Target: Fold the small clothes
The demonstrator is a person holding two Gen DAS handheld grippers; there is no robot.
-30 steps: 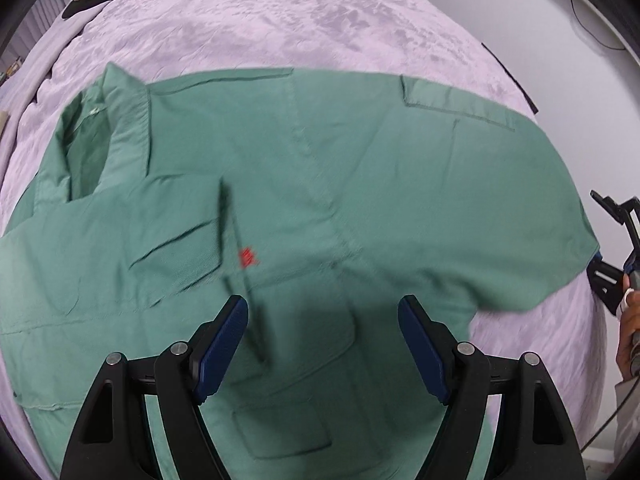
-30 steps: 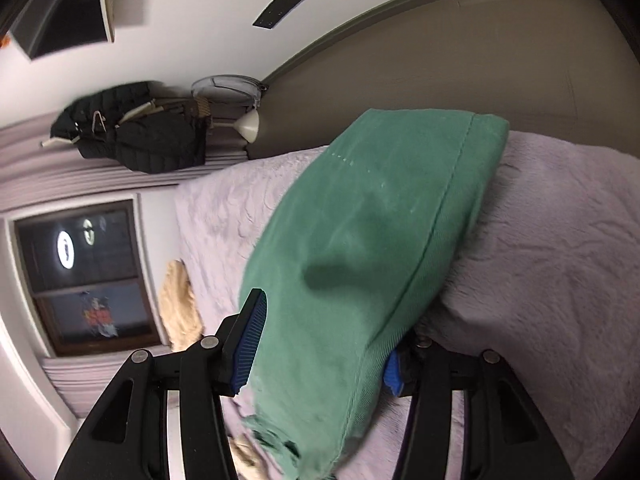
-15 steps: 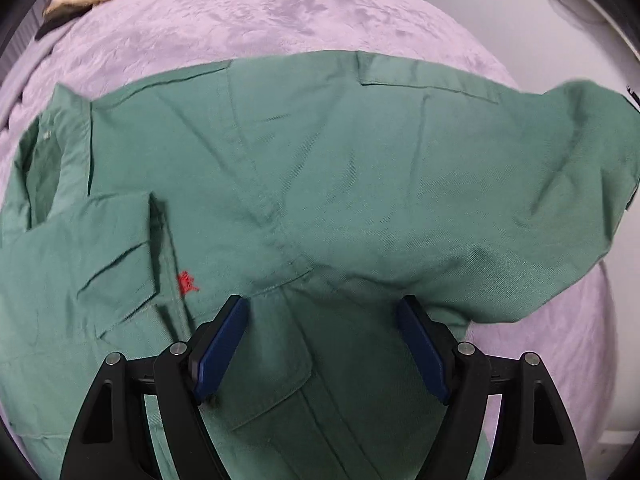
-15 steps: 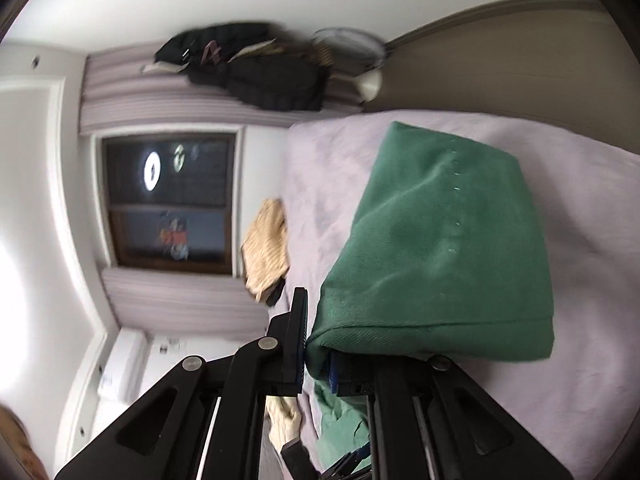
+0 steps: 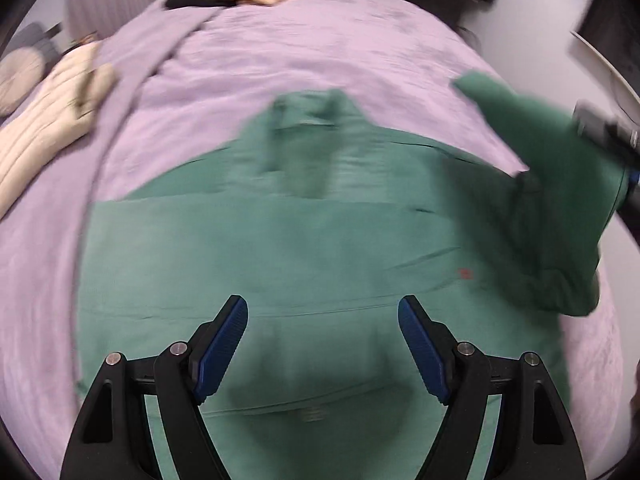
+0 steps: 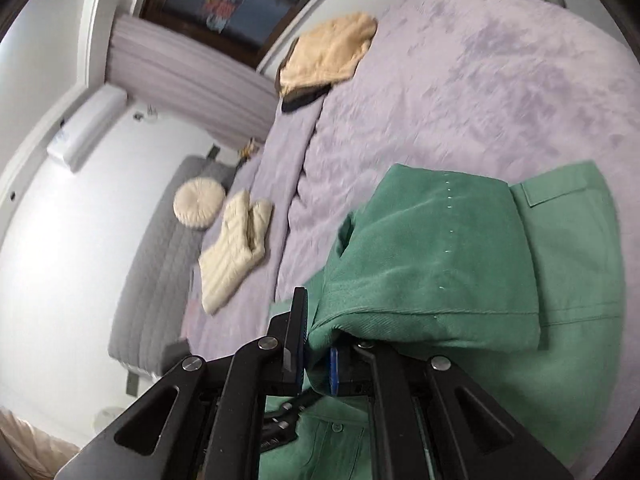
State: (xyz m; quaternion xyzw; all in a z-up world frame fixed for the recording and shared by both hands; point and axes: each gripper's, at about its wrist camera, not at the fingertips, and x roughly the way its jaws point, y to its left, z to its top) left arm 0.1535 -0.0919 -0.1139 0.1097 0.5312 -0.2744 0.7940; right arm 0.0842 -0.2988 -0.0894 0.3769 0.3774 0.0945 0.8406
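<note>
A green button shirt [image 5: 320,248] lies spread on the lilac bedspread [image 5: 280,60], its collar [image 5: 308,116] on the far side. Low over the shirt's near part hangs my left gripper [image 5: 322,316], open and with nothing between its blue pads. My right gripper [image 6: 316,344] is shut on the edge of the shirt's sleeve [image 6: 432,248]. It holds that sleeve lifted and folded over the shirt body [image 6: 572,260]. In the left wrist view the raised sleeve [image 5: 540,160] and the right gripper [image 5: 628,176] show blurred at the right edge.
A cream knitted garment [image 6: 236,240] lies near the bed's side edge, and a tan folded garment [image 6: 328,52] lies on a dark one at the far corner. Beside the bed stands a grey seat [image 6: 160,260] with a round cushion [image 6: 199,202].
My right gripper shut on the sleeve, rolled, and carried it up and in over the shirt. The left gripper stayed open and swung across, so the collar now lies at the top.
</note>
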